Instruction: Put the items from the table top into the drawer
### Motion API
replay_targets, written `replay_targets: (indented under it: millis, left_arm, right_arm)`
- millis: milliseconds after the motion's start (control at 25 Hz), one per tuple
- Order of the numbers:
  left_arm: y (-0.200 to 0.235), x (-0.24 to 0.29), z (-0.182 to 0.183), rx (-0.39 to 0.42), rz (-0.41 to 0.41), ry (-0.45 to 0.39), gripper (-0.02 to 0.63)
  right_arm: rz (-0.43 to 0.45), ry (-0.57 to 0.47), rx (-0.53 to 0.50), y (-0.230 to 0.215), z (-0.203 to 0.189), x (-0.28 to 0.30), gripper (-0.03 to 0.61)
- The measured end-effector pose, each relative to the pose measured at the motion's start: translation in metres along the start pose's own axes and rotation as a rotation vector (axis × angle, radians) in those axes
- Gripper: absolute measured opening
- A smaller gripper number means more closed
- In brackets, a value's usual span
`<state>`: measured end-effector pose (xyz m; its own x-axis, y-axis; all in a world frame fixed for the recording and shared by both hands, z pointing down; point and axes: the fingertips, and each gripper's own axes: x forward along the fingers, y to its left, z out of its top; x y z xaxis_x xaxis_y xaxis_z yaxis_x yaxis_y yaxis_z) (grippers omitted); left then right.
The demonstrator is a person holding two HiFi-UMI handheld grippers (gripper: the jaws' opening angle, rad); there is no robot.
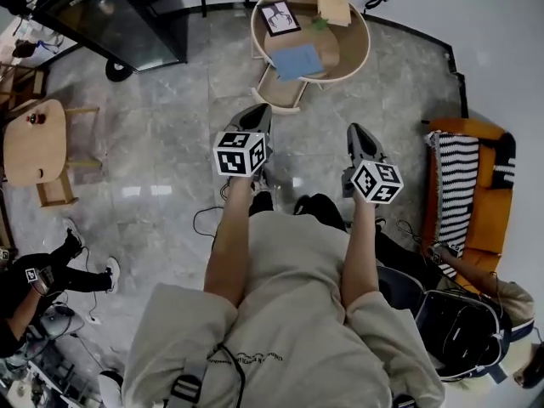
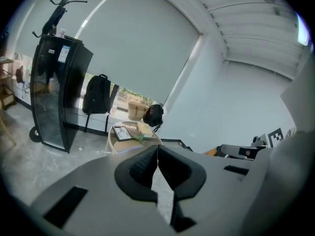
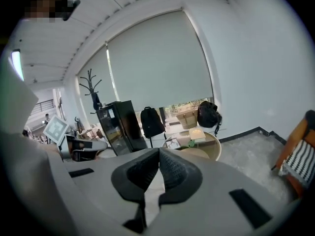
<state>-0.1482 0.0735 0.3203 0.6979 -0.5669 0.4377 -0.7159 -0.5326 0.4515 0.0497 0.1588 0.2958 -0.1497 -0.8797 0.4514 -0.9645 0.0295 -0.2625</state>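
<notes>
Jaws closed, empty; the round table [image 1: 366,42] and items [image 1: 297,60] lie well ahead.

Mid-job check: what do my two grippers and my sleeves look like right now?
The left gripper and right gripper match: grey bodies, black ribbed pads, a white cube with black square markers. The person wears a pale beige short-sleeved top.

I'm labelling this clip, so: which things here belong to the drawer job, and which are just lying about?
Job: round table, open drawer, picture frame, tan book, blue item, green sprig.
Lying about: black cabinet, orange sofa, striped blanket, small wooden table, backpack.
</notes>
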Motion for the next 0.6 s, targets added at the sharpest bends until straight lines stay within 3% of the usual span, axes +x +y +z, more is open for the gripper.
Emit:
replay_targets:
  millis: [280,600]
  left_arm:
    - [0.036,0.004,0.005,-0.051,0.034,-0.002,0.021]
    - [0.07,-0.021,0.009,-0.095,0.127,-0.06,0.021]
  right_arm:
    - [-0.008,0.004,0.039,-0.004,0.016,0.032,0.034]
    - [0.112,0.046,-0.088,0.038,0.029,0.087,0.034]
